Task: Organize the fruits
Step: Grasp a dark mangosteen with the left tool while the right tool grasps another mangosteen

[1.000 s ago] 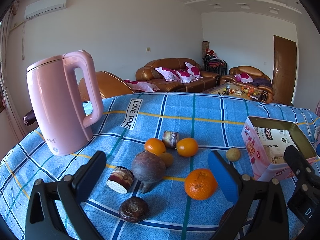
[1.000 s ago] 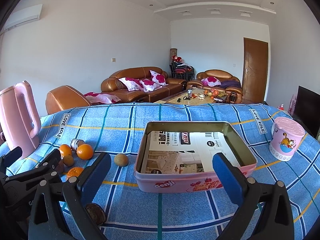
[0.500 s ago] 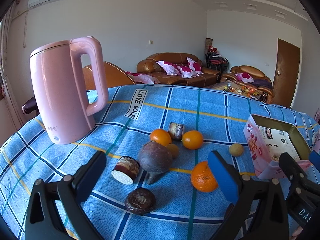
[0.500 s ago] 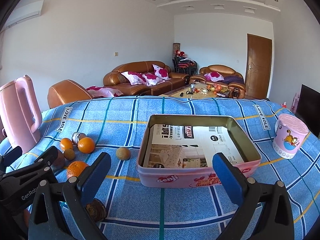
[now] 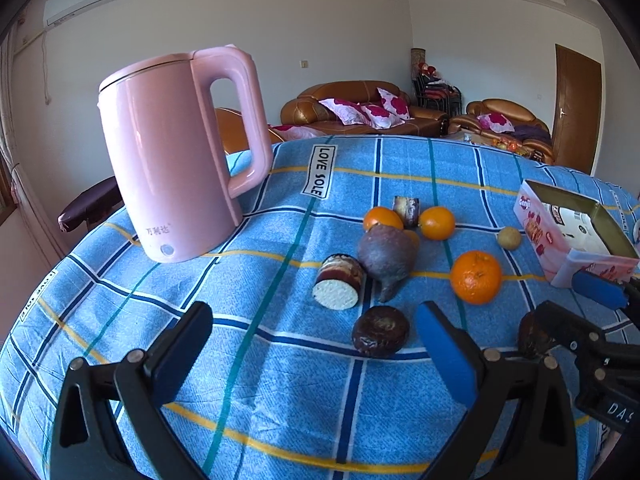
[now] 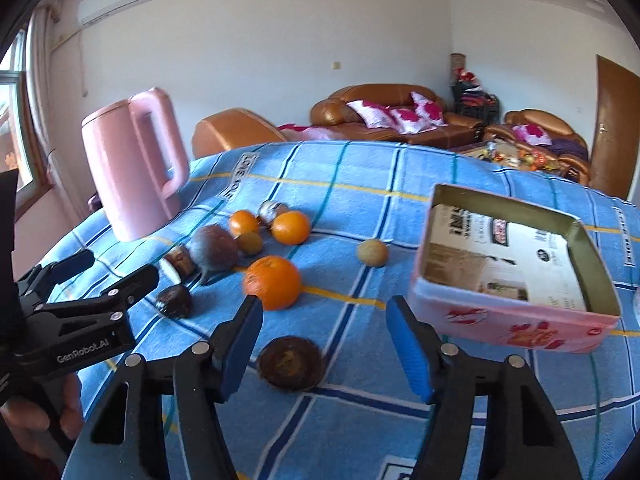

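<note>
Presently, the left gripper (image 5: 316,354) is hovering wide and empty beside the pink kettle (image 5: 176,152), the right gripper (image 6: 325,346) is closing (nothing gripped) around a dark round fruit (image 6: 290,363), short of the pink tin (image 6: 516,312).

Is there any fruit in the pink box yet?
No. The pink box holds only printed paper; the oranges lie on the cloth.
</note>
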{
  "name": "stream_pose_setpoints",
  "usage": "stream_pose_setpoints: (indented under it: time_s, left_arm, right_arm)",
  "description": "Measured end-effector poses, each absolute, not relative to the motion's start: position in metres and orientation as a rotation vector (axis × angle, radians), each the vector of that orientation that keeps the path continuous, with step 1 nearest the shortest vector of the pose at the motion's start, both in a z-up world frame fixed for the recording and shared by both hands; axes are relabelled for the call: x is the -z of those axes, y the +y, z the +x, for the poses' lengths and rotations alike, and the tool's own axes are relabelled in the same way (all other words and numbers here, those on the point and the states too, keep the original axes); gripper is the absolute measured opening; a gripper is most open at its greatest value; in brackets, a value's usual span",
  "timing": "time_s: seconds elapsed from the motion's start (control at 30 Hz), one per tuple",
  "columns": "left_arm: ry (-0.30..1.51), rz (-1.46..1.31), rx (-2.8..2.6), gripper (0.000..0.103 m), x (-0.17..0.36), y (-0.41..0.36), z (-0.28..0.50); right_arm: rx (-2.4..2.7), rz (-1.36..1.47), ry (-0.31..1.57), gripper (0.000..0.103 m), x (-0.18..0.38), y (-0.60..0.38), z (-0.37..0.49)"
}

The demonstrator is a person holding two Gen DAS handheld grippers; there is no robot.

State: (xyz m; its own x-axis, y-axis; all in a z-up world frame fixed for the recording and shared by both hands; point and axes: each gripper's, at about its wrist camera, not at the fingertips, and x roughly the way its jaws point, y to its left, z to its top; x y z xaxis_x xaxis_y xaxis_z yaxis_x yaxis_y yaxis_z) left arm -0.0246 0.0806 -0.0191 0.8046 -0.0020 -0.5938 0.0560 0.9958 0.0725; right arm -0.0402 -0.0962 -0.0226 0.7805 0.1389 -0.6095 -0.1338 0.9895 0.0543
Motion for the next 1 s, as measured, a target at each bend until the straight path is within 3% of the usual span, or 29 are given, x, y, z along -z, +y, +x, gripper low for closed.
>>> stream_pose_setpoints:
  time_s: [0.43,0.6,0.93,0.97,1.0]
  left_arm:
    - [0.736,0.088,0.075,0.103,0.029,0.085,-0.027]
    - [0.768,0.091,0.103,0.101,0.031,0.072,-0.017]
    - [0.901,0.014,0.119,0.059,0.051,0.062,0.013]
    - [0.895,0.01,0.134,0.044,0.05,0.061,0.013]
    - [0.891,0.015,0.139,0.039,0.05,0.06,0.012]
  right_arm:
    - [-0.211,-0.079,0.831,0.066,0.045,-0.072,-0.023]
    - [-0.206,-0.083,0.891,0.046,0.052,-0.073,-0.02]
    - [-0.199,-0.004,0.88,0.046,0.05,-0.089,-0.02]
    - [-0.199,0.002,0.881,0.046,0.05,-0.09,-0.019]
    - [-0.197,0.008,0.88,0.046,0.05,-0.09,-0.018]
